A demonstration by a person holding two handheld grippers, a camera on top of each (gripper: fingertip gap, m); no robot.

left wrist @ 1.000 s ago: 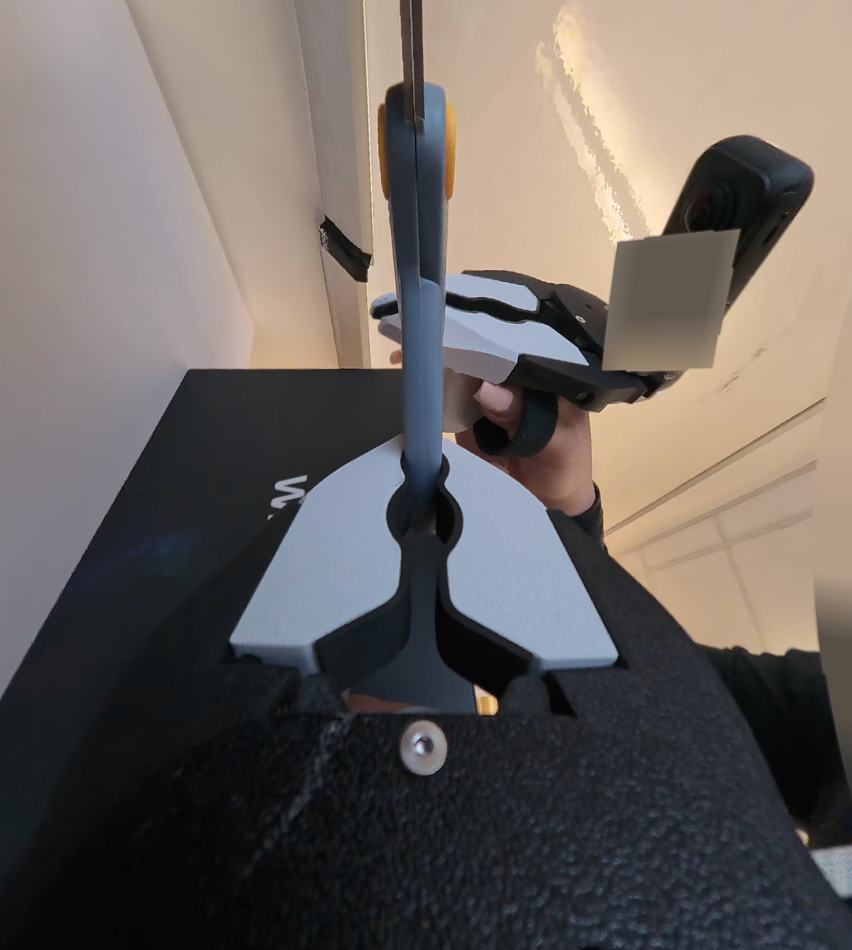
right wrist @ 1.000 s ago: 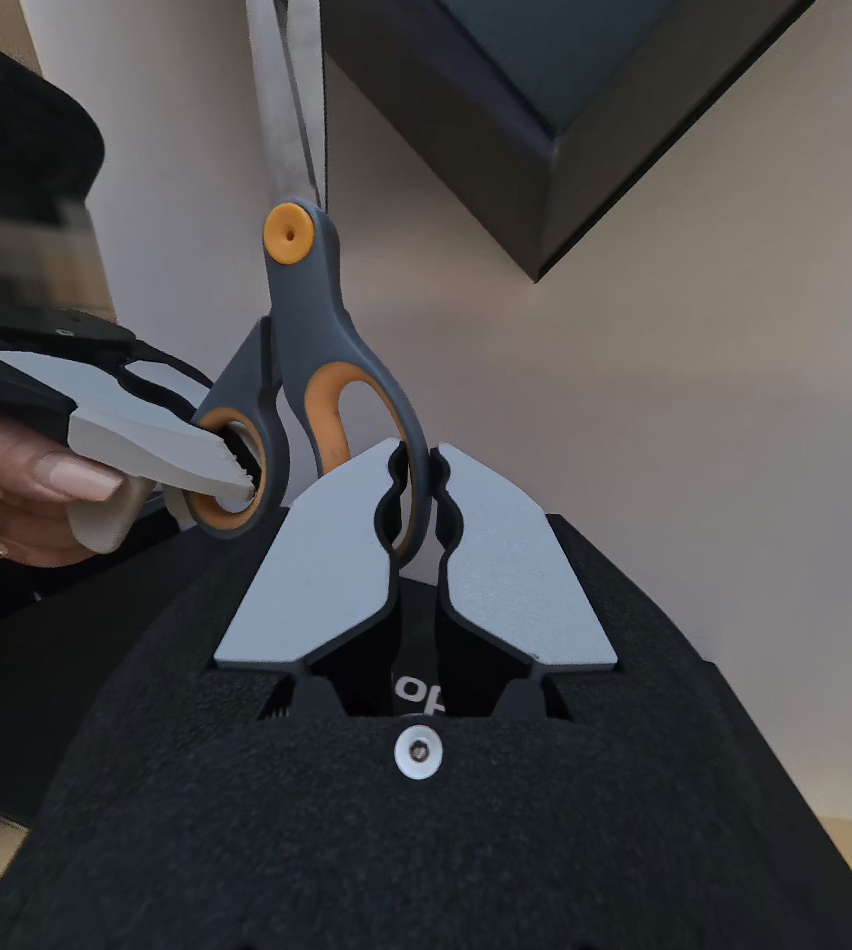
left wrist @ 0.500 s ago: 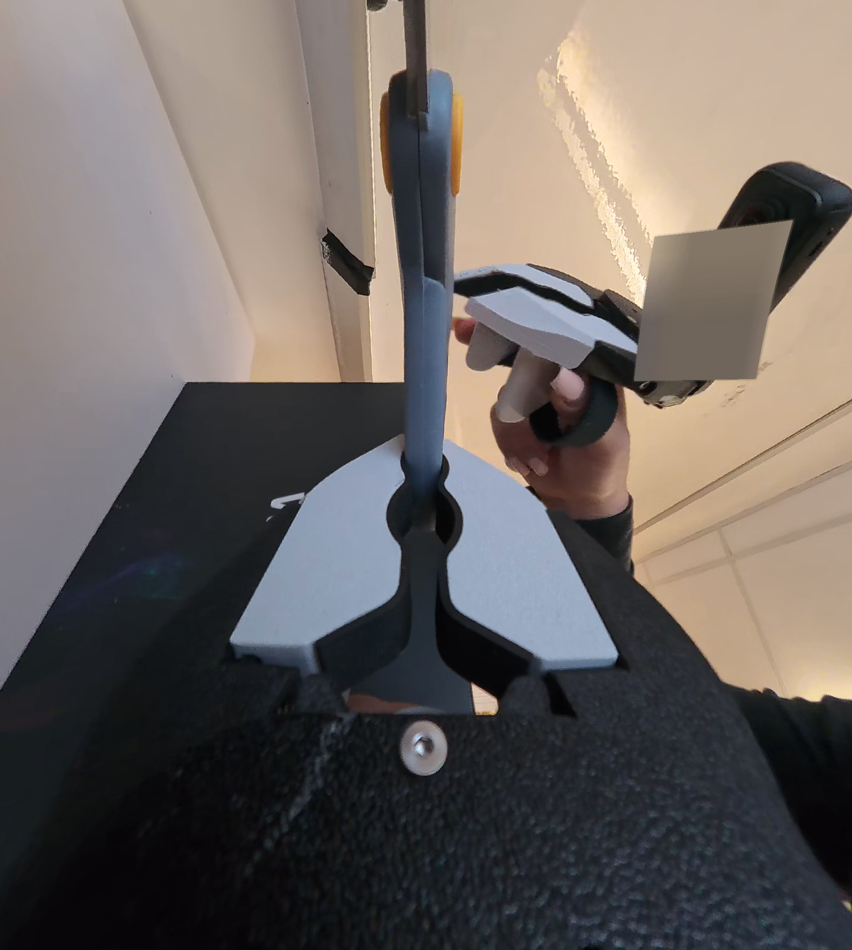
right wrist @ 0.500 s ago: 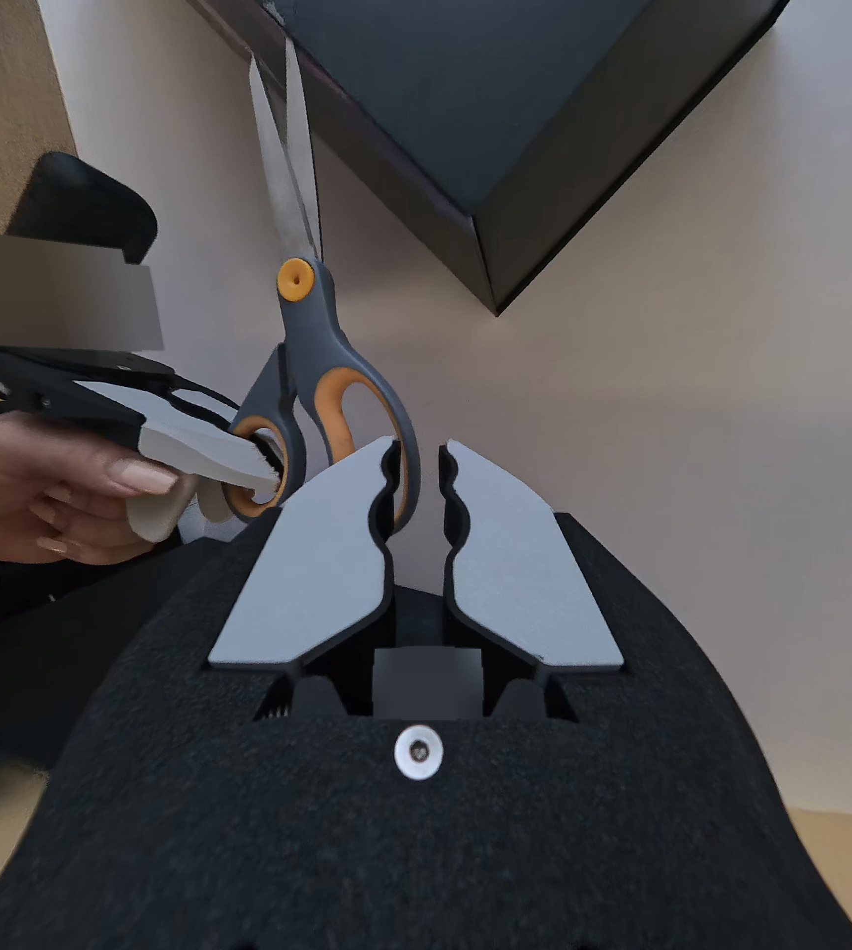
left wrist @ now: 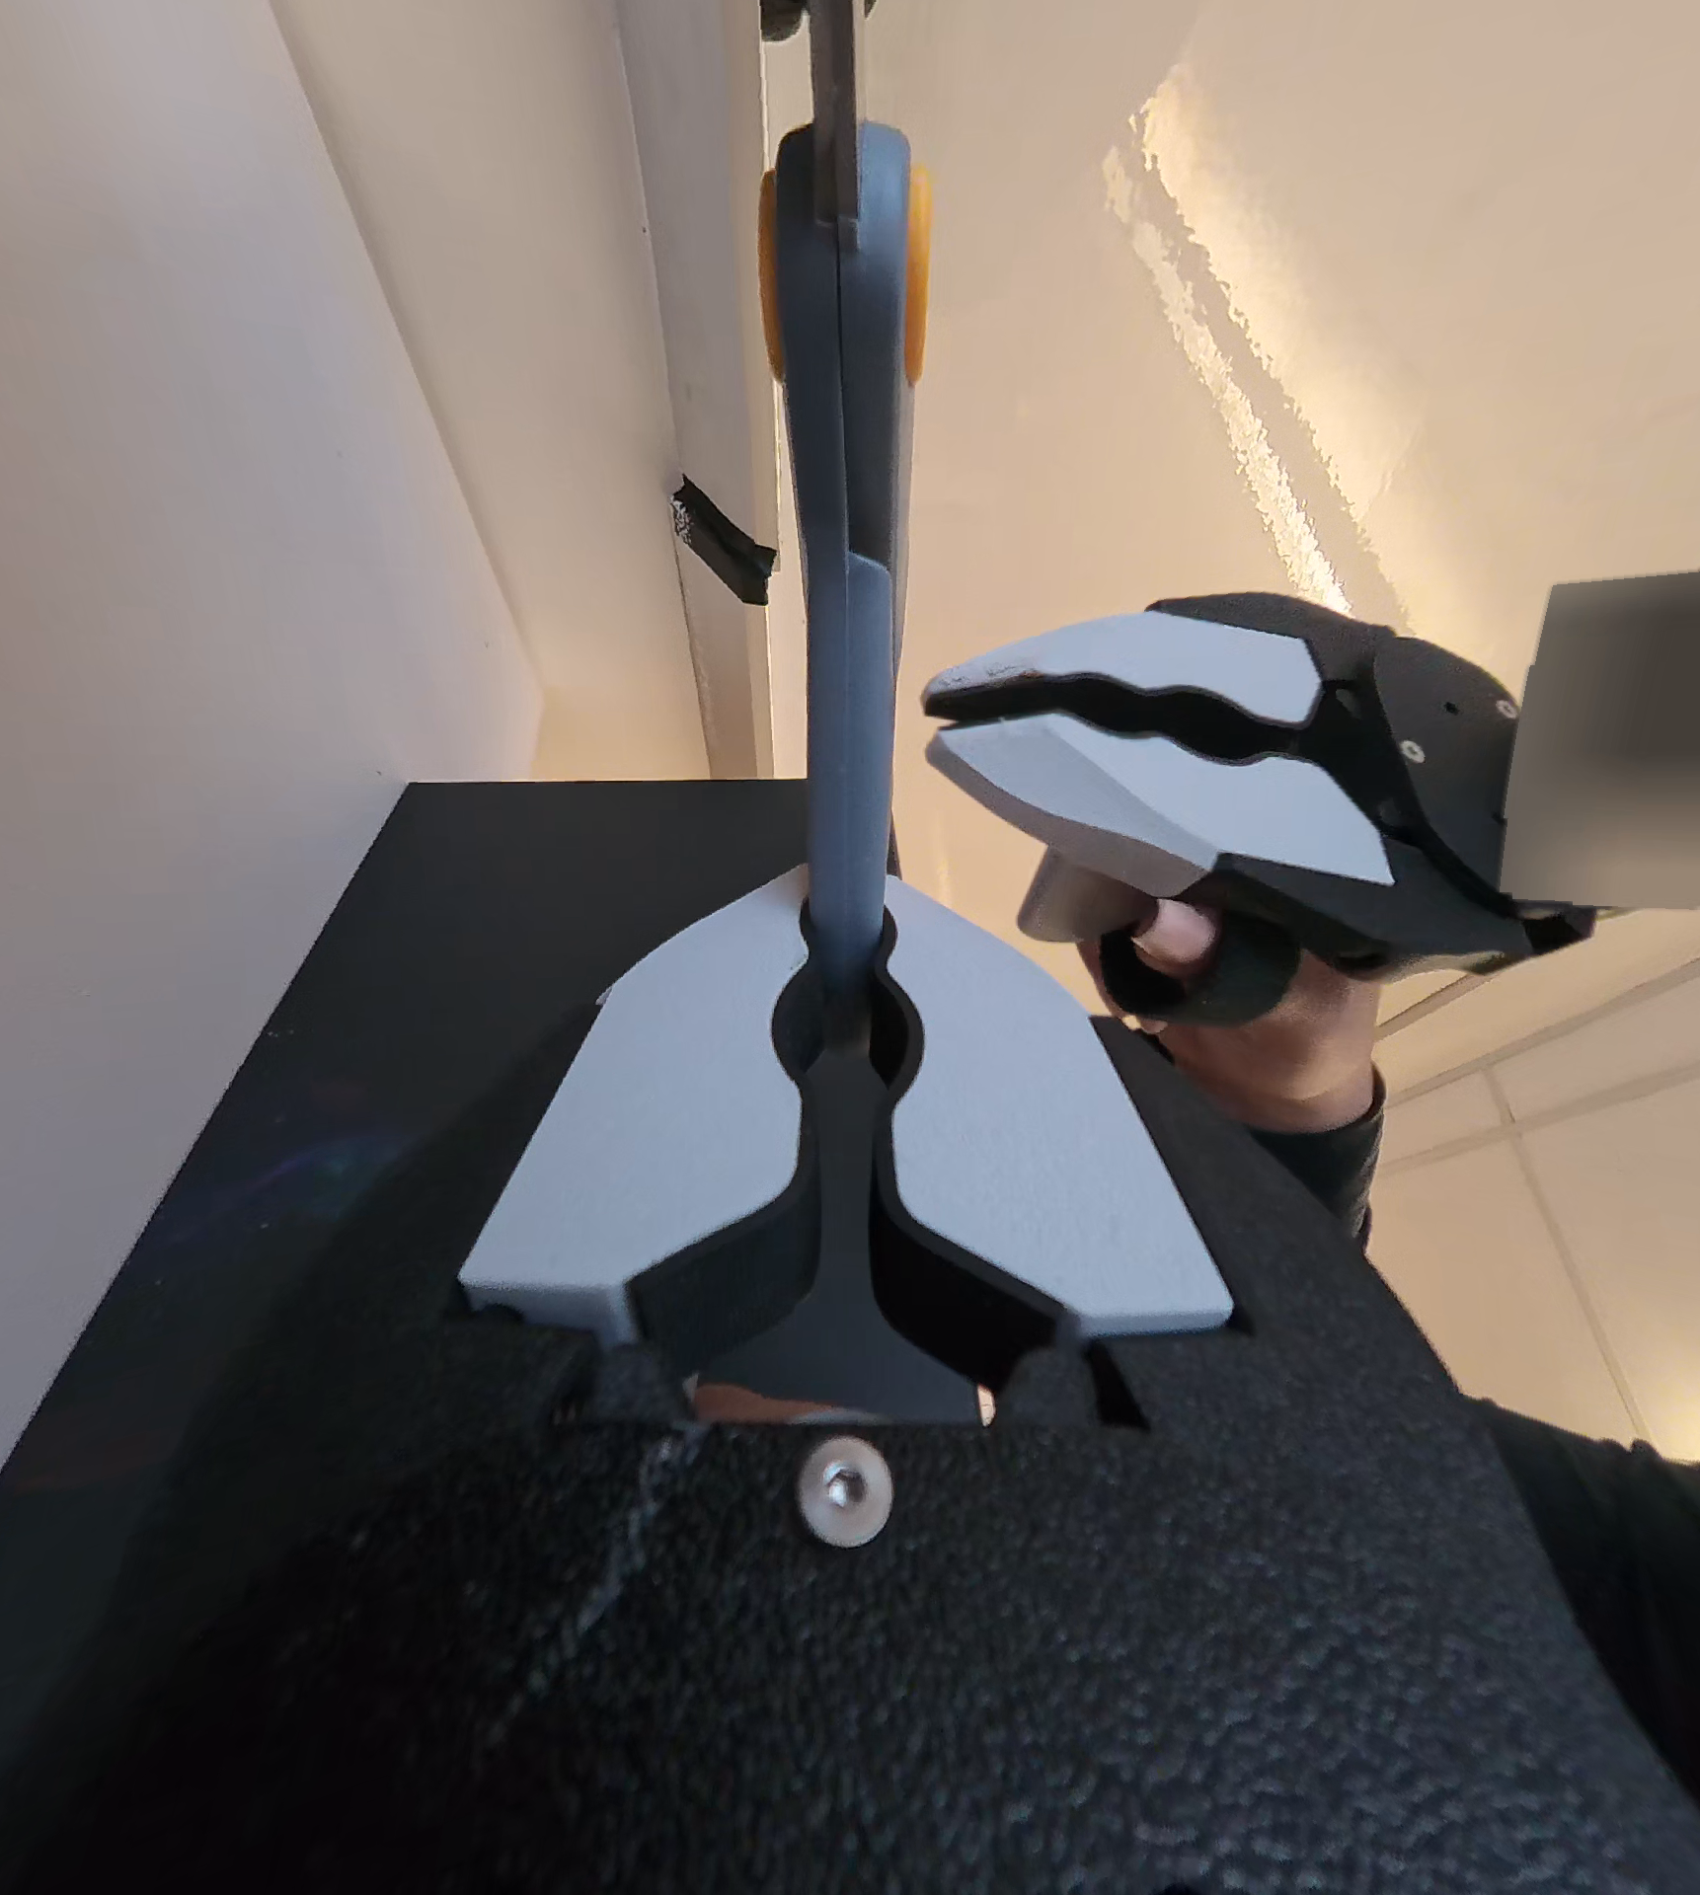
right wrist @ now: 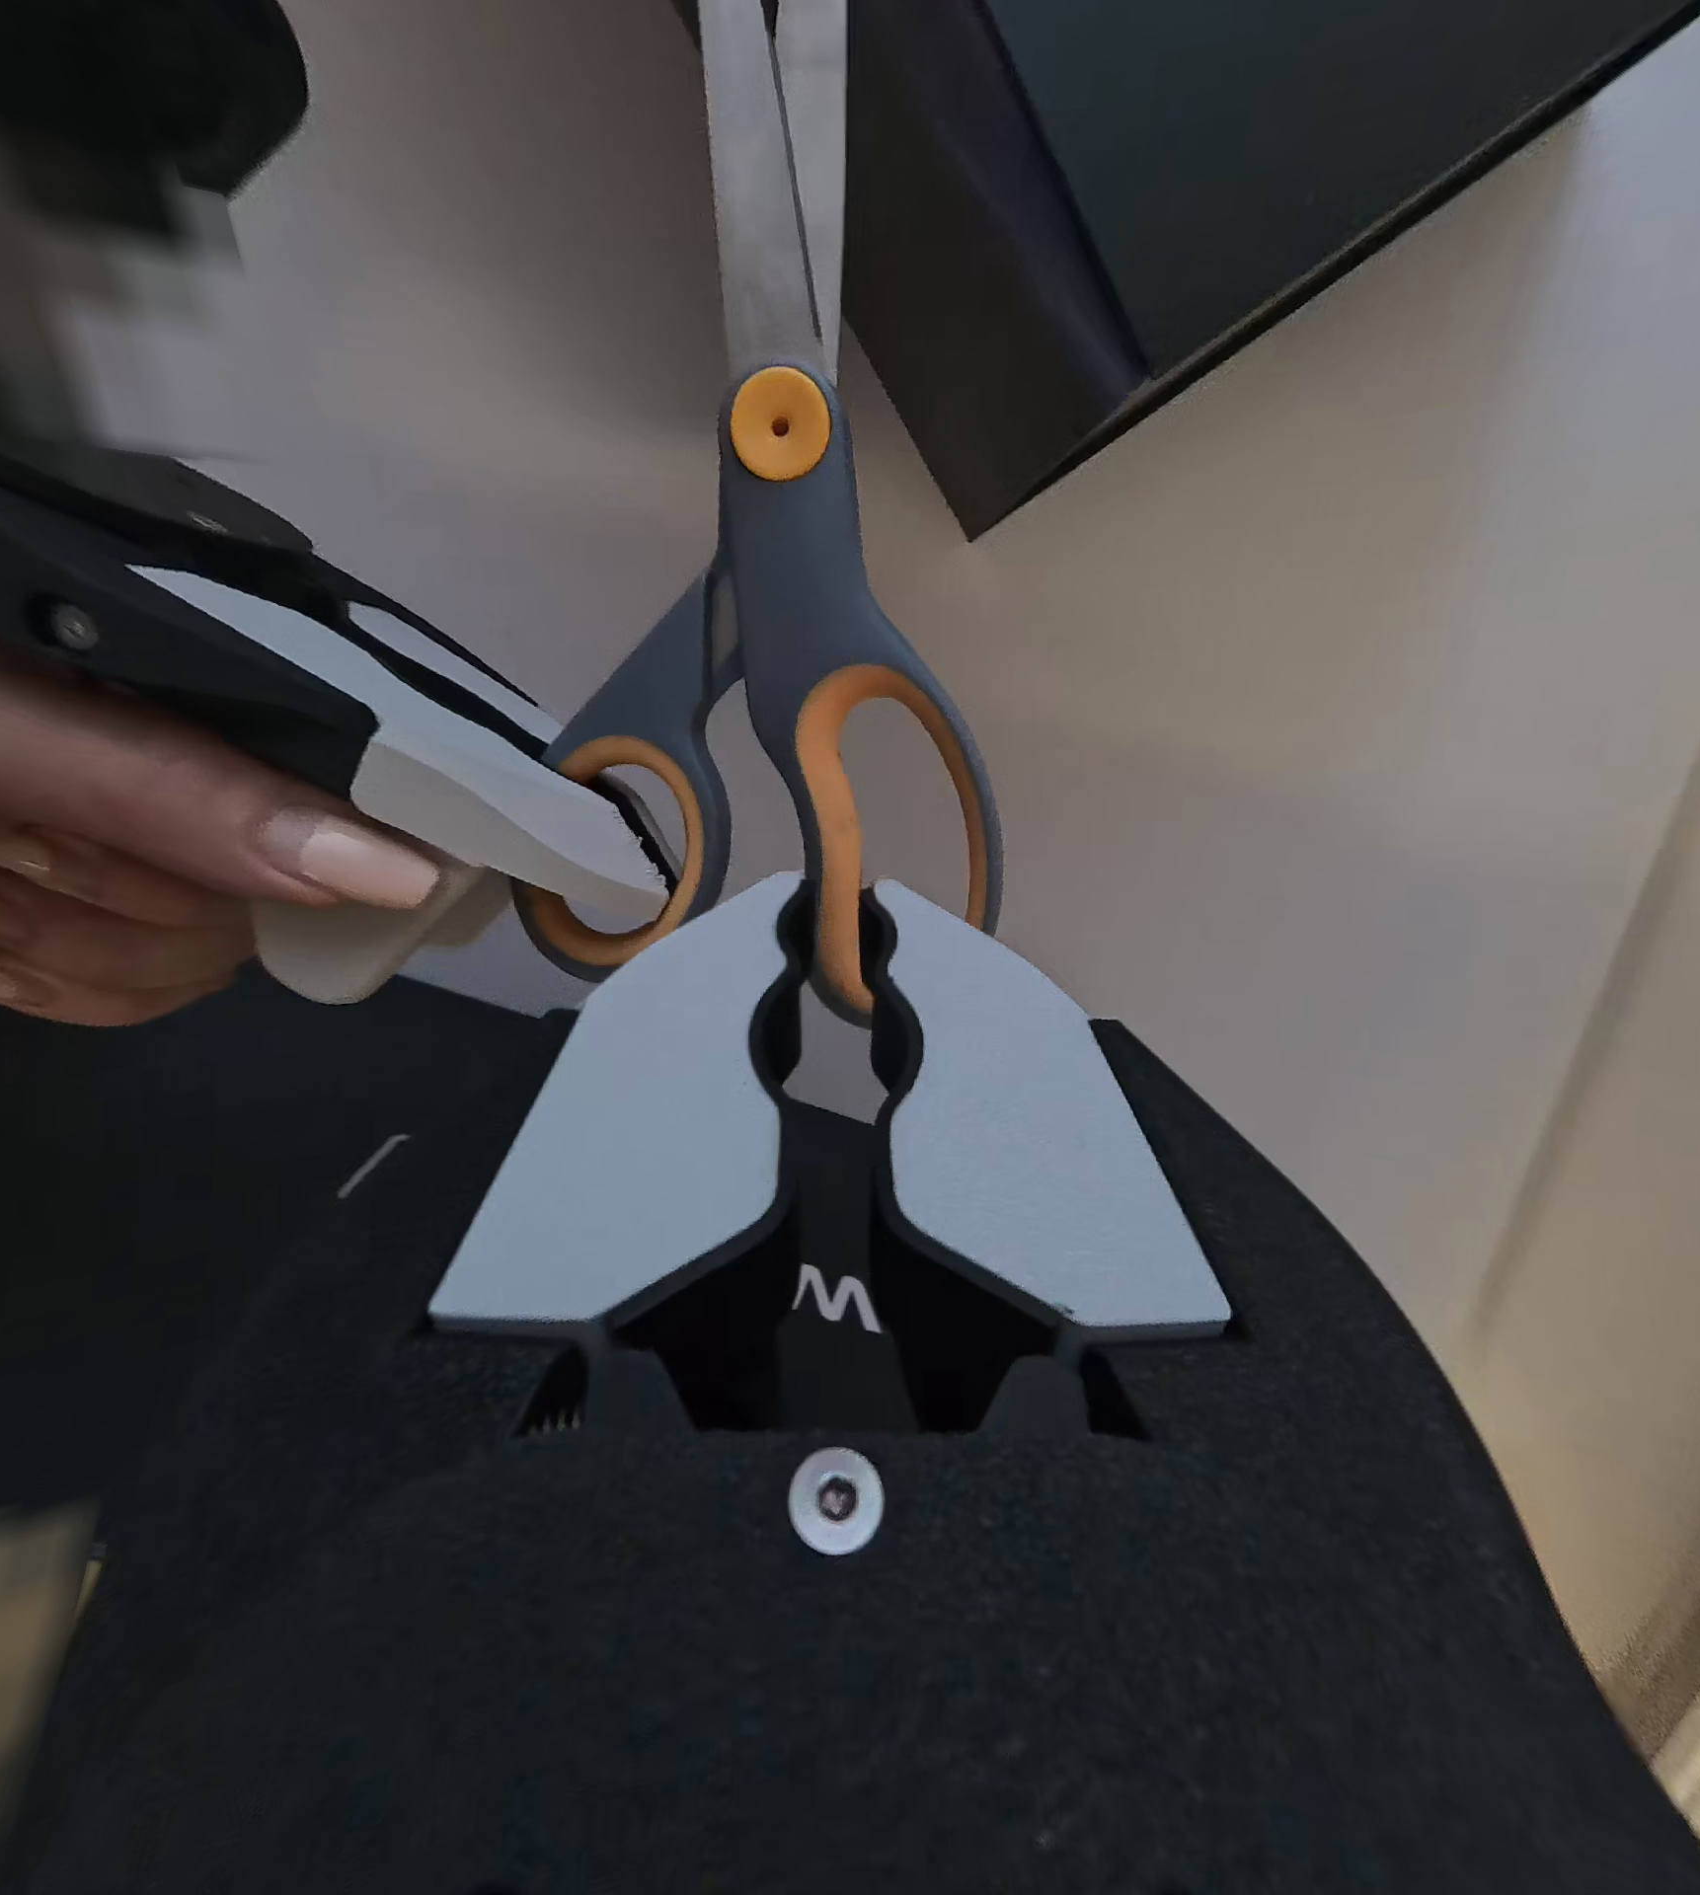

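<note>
Left wrist view: what is seen largest beyond the left hand-held gripper (left wrist: 846,902)?
— Pale walls (left wrist: 210,513) are seen ahead and to its left, and a black box (left wrist: 333,1077) is seen below and to its left. A small strip of black tape (left wrist: 723,543) is stuck on the wall ahead.

How is that hand-held gripper set?
— It is closed tight on the grey handle of the scissors (left wrist: 851,615), which are seen edge-on and stand straight ahead of its fingers.

And where is the right hand-held gripper (left wrist: 933,713) placed?
— Just to the right of the scissors, carried by a person's hand (left wrist: 1256,1036) in a dark sleeve. Only a thin gap is left between its fingers.

What is shown in the right wrist view?
— A second dark box (right wrist: 1338,154) is seen up and to the right. The scissors (right wrist: 784,595) are held upright, blades (right wrist: 764,205) closed above the orange pivot (right wrist: 779,422). The rim of the larger, orange-lined loop lies between the narrowly set fingers of the right hand-held gripper (right wrist: 836,892); whether it is actually pinched cannot be told. The smaller loop, to the left, is clamped by the left hand-held gripper (right wrist: 656,872), which is gripped by another hand (right wrist: 107,820).
</note>
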